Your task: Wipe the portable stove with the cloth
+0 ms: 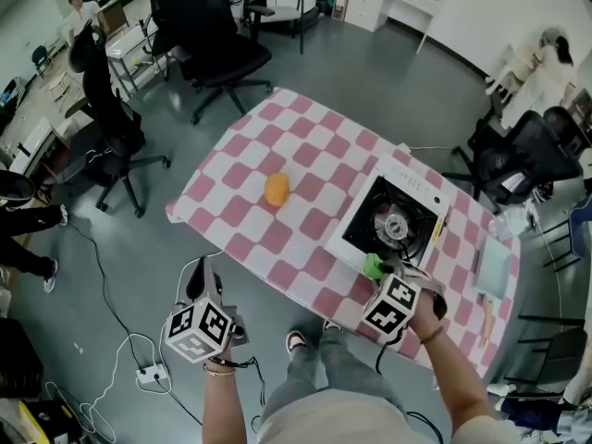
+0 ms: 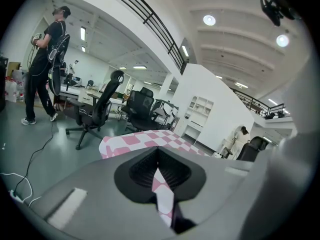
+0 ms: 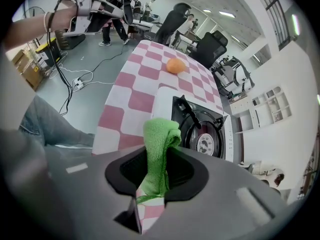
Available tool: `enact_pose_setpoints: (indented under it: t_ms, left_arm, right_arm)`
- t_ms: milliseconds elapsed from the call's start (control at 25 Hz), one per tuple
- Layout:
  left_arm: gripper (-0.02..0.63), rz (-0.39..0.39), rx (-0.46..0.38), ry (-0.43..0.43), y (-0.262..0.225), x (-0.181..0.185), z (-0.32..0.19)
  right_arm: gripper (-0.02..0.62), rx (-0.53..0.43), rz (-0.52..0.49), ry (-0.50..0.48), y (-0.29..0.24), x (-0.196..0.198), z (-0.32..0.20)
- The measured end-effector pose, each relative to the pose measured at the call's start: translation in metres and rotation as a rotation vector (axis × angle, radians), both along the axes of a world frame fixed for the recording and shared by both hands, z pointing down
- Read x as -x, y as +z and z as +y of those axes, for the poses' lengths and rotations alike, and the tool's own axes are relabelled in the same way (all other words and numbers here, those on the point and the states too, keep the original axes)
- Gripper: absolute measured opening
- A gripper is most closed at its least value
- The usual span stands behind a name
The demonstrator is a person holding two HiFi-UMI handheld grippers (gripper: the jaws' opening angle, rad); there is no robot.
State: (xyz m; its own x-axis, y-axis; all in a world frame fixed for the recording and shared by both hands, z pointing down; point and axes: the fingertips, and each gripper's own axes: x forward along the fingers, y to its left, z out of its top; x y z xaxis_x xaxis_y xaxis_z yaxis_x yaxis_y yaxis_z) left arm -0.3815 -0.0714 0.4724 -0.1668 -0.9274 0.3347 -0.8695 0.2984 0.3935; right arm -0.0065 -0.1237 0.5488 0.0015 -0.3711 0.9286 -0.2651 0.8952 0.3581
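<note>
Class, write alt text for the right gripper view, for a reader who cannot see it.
The right gripper pinches a folded green cloth in front of a portable stove on a pink checked tablecloth; an orange object lies beyond.

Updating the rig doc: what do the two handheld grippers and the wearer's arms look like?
Both are grey moulded bodies with a black ribbed claw mouth. The left gripper and right gripper each carry a white cube with black square markers. No cables visible on them. Forearms are unsleeved; thin bands on the left wrist, a dark one on the right wrist.
</note>
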Motion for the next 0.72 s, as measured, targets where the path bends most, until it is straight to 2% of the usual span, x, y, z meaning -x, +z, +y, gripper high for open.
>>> enact_pose_setpoints:
  t_ms: [720]
  left_arm:
    - [0.001, -0.008, 0.009, -0.097, -0.001, 0.036, 0.036]
  right_arm:
    - [0.089, -0.006, -0.051, -0.037, -0.002, 0.053, -0.021]
